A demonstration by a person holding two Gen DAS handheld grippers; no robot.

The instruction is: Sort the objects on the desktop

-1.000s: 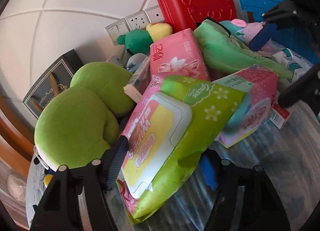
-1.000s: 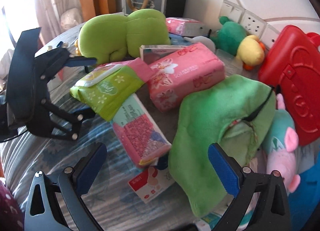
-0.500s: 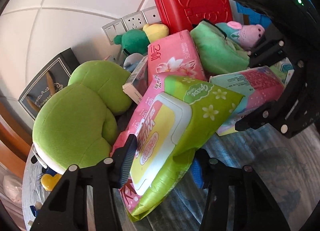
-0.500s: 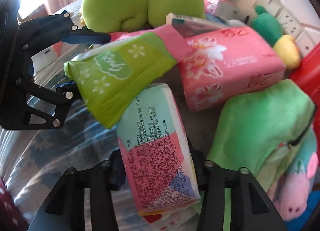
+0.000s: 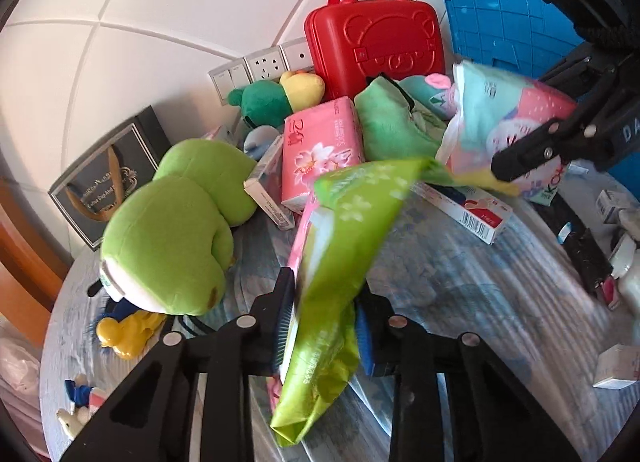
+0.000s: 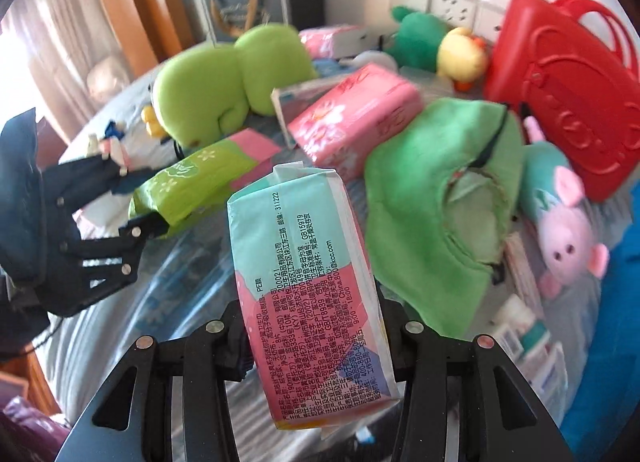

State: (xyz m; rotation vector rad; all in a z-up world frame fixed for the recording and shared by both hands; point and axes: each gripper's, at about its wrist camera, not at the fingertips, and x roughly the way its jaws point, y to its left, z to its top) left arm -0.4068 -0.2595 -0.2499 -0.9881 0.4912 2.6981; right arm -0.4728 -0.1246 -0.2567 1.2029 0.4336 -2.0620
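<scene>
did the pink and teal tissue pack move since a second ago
Yes. The pink and teal tissue pack, clamped in the right tool, has come up off the table, clear of the green plush bag it lay beside.

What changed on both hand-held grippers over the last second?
The left hand-held gripper has just closed on the green wipes pack and lifted it. The right hand-held gripper clamped the pink-and-teal tissue pack and raised it. The frog plush and red case stayed put.
</scene>
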